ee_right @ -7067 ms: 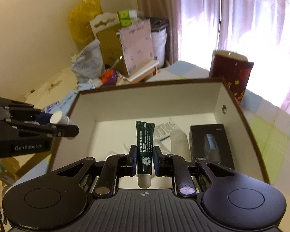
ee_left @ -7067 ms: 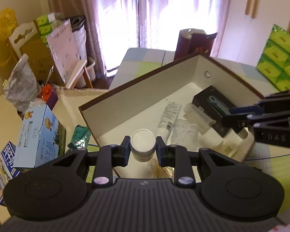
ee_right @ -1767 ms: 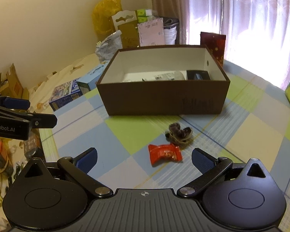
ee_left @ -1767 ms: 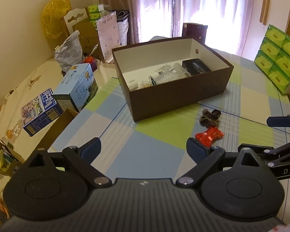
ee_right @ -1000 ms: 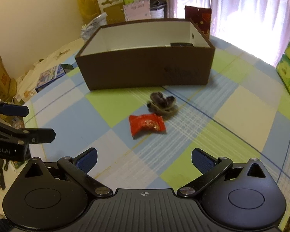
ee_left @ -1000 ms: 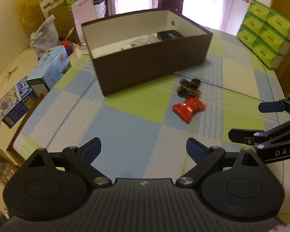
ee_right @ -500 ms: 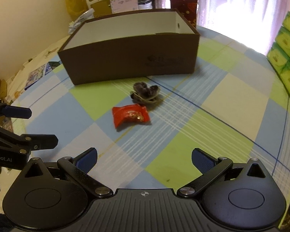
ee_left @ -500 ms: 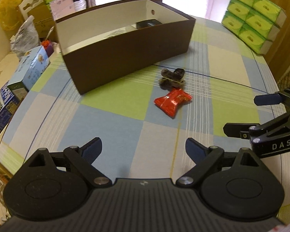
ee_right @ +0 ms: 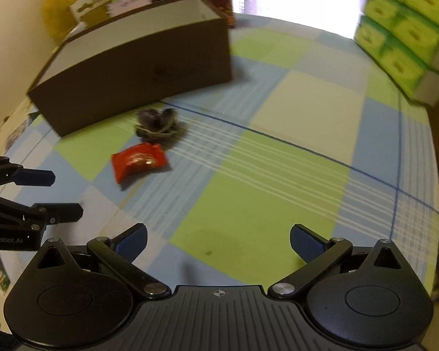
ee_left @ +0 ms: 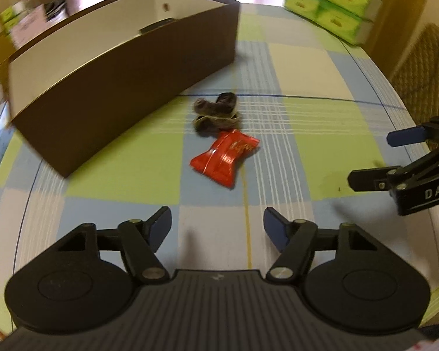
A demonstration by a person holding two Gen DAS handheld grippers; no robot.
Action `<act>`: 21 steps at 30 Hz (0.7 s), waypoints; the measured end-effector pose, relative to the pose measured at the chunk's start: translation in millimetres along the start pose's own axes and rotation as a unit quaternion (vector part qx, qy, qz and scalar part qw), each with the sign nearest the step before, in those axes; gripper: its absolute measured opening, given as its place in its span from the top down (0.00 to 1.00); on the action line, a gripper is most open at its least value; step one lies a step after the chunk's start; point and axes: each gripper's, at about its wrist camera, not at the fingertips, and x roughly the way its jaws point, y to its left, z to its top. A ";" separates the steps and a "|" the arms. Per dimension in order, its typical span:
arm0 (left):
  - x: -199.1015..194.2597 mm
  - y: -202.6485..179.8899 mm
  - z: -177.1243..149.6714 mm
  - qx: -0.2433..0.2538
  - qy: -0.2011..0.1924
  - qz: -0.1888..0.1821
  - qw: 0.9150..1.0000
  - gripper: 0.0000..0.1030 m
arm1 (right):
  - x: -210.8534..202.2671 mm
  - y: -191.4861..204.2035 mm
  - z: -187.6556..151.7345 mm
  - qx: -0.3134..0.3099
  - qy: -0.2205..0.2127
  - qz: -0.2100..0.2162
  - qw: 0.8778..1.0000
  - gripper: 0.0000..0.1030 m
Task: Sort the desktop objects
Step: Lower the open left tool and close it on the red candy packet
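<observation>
Readable text is sparse: "DAS" on the side of the right gripper (ee_left: 368, 158) where it enters the left wrist view, and "enRobot.AI", first letters cut by the frame edge, on the left gripper (ee_right: 65, 194) as seen from the right wrist. The red foil snack packet with twisted ends (ee_left: 225, 155) has gold script on it, too blurred to read in either view. Both grippers are spread wide and empty, blue pads well apart, hovering over the checked green, blue and cream tablecloth (ee_left: 301, 67). The packet lies flat on the cloth ahead of the left gripper, with a small dark brown clump bound by a thin pale band (ee_left: 215, 114) just behind it, touching or nearly so; what the clump is I cannot tell. Behind both sits the open brown cardboard box with a white inside (ee_left: 125, 55), near but apart from them. Left wrist view looks over the box rim: a dark flat item shows inside, mostly hidden by the front wall. Right wrist view sits lower, so the contents are hidden, but a faint dark print on the box front shows, unreadable. Stacked green tissue packs (ee_right: 404, 26) stand at the far right of the table, cut off at the frame edge. Both frames are motion-blurred; background clutter beyond the box is not legible.
</observation>
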 end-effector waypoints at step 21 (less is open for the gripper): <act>76.8 1.2 53.5 0.139 0.001 -0.087 0.987 0.64 | 6.2 -32.3 -11.4 0.116 0.024 -0.074 0.990 0.02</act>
